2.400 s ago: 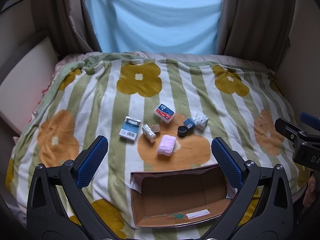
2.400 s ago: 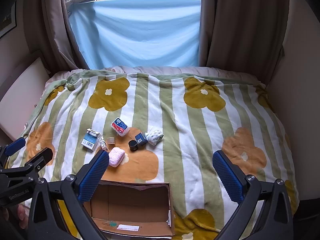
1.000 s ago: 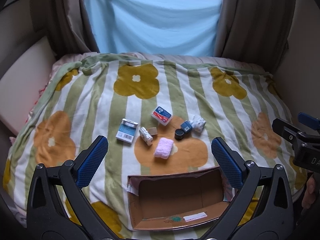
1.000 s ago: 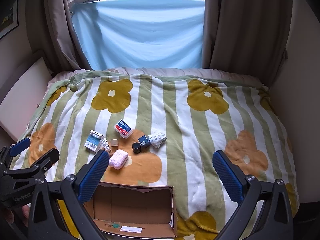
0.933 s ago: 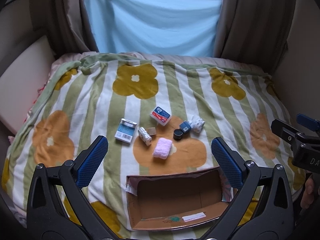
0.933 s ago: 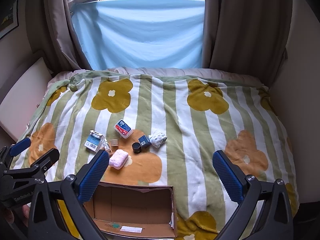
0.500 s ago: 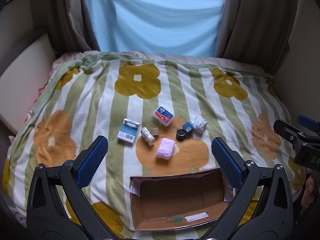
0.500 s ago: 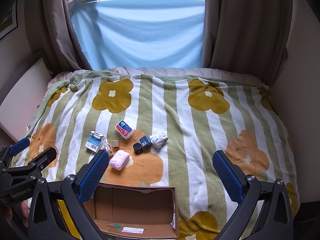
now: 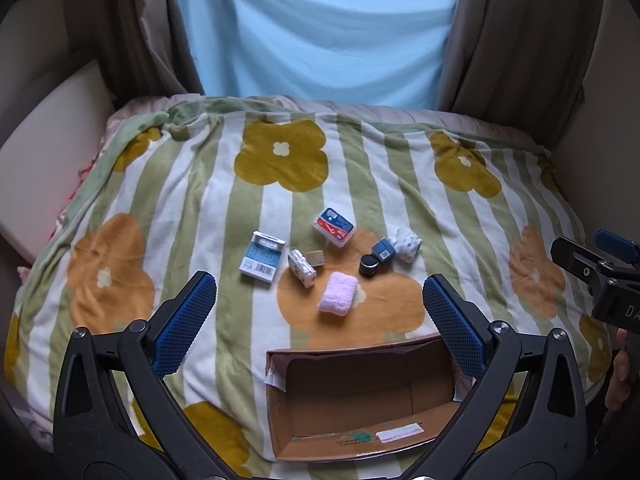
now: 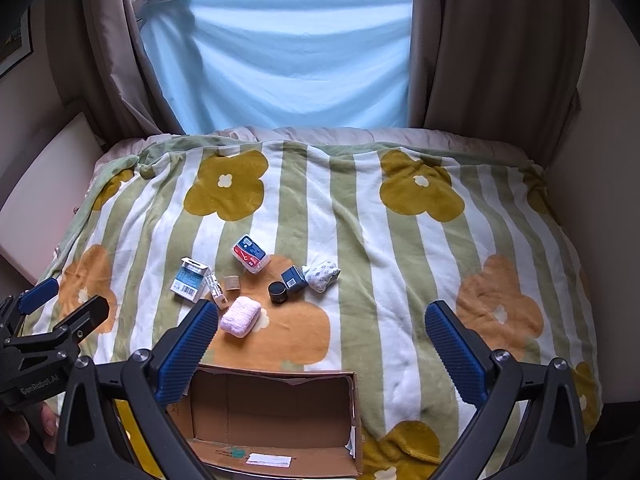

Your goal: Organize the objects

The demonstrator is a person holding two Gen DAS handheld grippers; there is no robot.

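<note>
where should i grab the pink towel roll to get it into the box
Take the pink towel roll across its narrow width, near the middle, coming straight down from above. It lies flat on the blanket with both long sides free. It looks soft, so the open left gripper would probably squeeze it securely.
</note>
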